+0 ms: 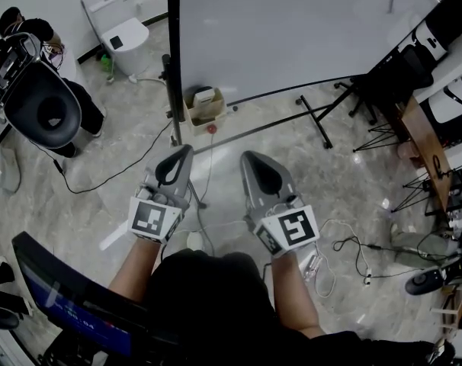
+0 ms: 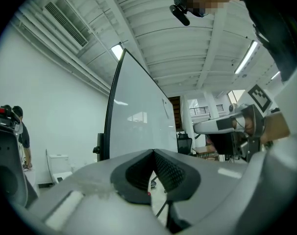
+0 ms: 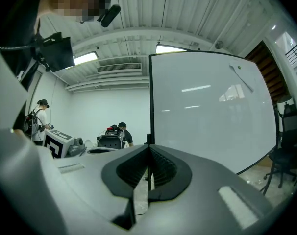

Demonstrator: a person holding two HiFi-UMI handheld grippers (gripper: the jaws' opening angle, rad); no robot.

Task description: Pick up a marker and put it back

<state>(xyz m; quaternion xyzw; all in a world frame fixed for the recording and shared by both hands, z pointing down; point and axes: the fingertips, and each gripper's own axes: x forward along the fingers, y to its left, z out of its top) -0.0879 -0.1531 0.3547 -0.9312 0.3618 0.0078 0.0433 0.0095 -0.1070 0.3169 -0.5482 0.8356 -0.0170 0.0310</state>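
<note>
A large whiteboard (image 1: 292,29) on a black wheeled stand rises just ahead of both grippers. In the right gripper view a thin pale stick, perhaps a marker (image 3: 241,77), clings to the upper right of the whiteboard (image 3: 212,116). The left gripper view shows the whiteboard (image 2: 134,126) edge-on. My left gripper (image 1: 184,151) and right gripper (image 1: 250,157) are held side by side above the floor and point level at the board. The left gripper (image 2: 153,152) has its tips together with nothing between them. So does the right gripper (image 3: 149,147).
A small cardboard box (image 1: 204,107) sits at the board's foot, a red thing beside it. A white toilet (image 1: 120,33) and a black seat (image 1: 44,109) stand at the left. Tripods (image 1: 383,132) and cables (image 1: 345,246) crowd the right. Two people (image 3: 38,119) stand far off.
</note>
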